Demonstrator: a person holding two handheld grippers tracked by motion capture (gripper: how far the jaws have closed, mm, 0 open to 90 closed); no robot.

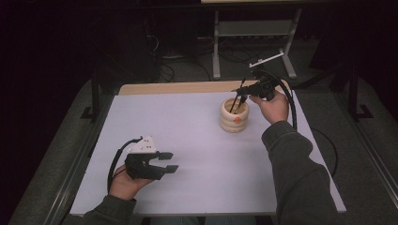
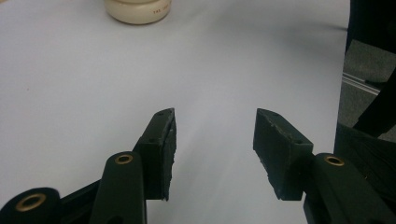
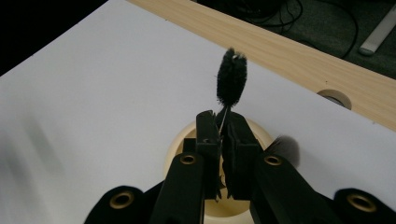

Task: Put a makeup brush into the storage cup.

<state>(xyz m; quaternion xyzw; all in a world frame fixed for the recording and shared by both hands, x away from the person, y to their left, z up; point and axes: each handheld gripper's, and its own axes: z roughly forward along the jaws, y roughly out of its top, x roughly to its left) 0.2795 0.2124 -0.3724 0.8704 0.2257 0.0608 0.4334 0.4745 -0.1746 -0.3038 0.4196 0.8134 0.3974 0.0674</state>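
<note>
Brush [image 3: 231, 83]: thin black bristle brush, wire stem being pinched, bristle head sticking up past the jaws.
Right gripper [image 3: 223, 122]: jaws pressing together on the brush stem, hovering right over the holder.
Holder [image 1: 234, 116]: cream ribbed pot, sitting toward the table's far right corner; second brush [image 3: 286, 147] leaning inside.
Left gripper [image 1: 169, 161]: jaws standing spread, holding nothing, resting near the table's near left corner.
Table [image 1: 197, 140]: white top, wooden far edge.

Dim and dark around the table [image 1: 187, 140], lit from above; soft shadows toward 3 o'clock; blurred at 9 o'clock in right gripper view.
</note>
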